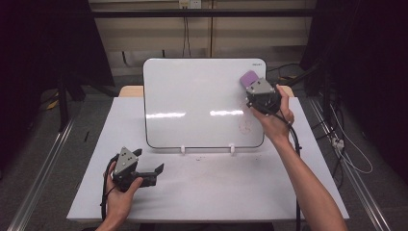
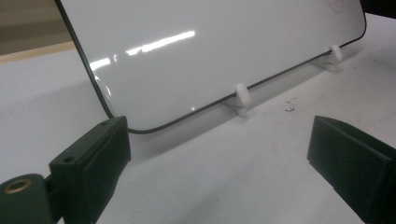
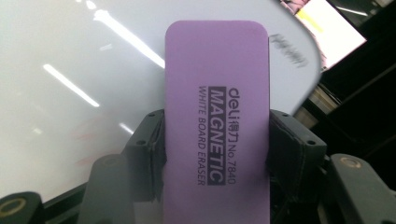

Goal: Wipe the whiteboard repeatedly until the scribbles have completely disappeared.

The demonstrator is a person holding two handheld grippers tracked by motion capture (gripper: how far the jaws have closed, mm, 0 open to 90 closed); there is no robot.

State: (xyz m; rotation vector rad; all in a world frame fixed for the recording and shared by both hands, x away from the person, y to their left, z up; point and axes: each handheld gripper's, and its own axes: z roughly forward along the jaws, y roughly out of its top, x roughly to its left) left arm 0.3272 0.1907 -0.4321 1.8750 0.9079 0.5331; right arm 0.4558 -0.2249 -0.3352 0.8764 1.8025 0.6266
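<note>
Near left, my left gripper [image 1: 144, 169] rests on the tabletop [image 1: 207, 187], jaws apart, idle. Far right, my right gripper [image 1: 255, 85] clamps the purple eraser [image 3: 217, 116] against the propped whiteboard [image 1: 192, 96], apparently for wiping.

Whiteboard [image 1: 202, 101] propped on table [image 1: 207, 192], rear centre; eraser [image 1: 249, 78] against its upper right corner.
</note>
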